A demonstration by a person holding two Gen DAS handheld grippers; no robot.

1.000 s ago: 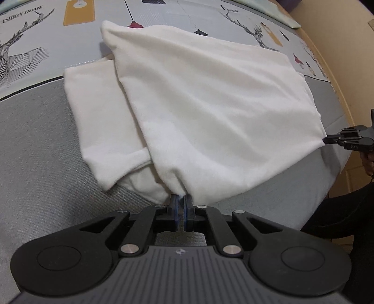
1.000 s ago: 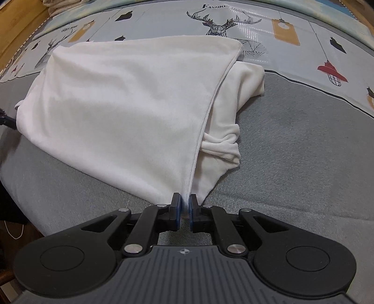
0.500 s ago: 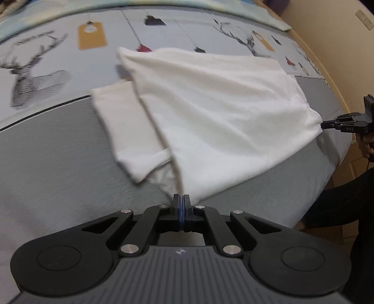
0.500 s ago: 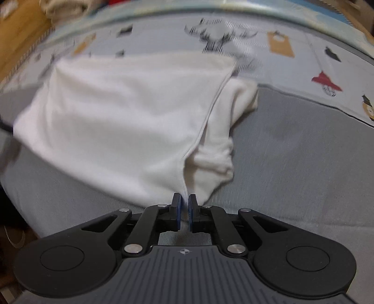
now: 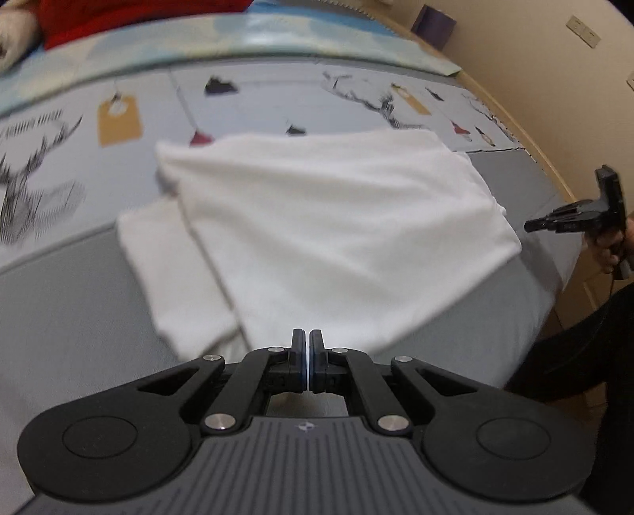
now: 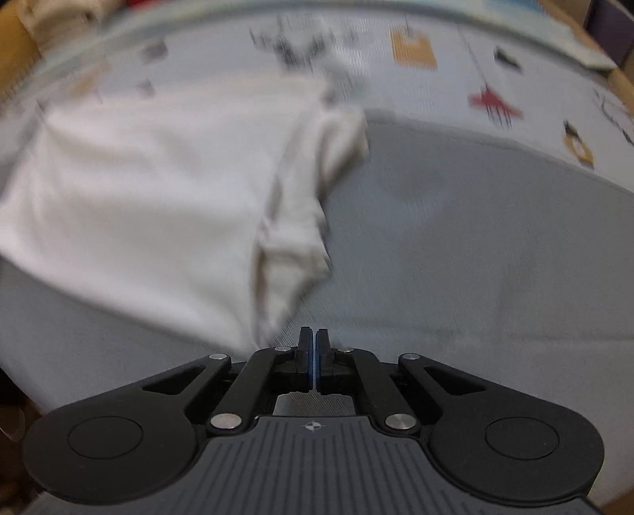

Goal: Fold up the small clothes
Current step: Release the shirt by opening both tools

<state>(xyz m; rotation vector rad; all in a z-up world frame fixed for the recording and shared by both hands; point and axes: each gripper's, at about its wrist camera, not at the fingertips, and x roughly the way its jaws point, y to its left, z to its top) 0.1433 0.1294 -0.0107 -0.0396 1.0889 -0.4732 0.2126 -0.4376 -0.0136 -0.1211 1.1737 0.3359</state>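
A white garment lies folded over itself on the grey part of the bed cover. It also shows, blurred, in the right wrist view. My left gripper is shut and empty, just short of the garment's near edge. My right gripper is shut and empty, just to the right of the garment's near corner. The right gripper also shows in the left wrist view, apart from the garment's right corner.
The bed cover has a printed pale band with deer and tag drawings beyond the garment. A red item lies at the far left. A beige wall and the bed's edge stand at the right.
Both grippers have let go of the garment's corners and pulled back and up. The garment has dropped flat onto the bed. Both views are blurred by motion.
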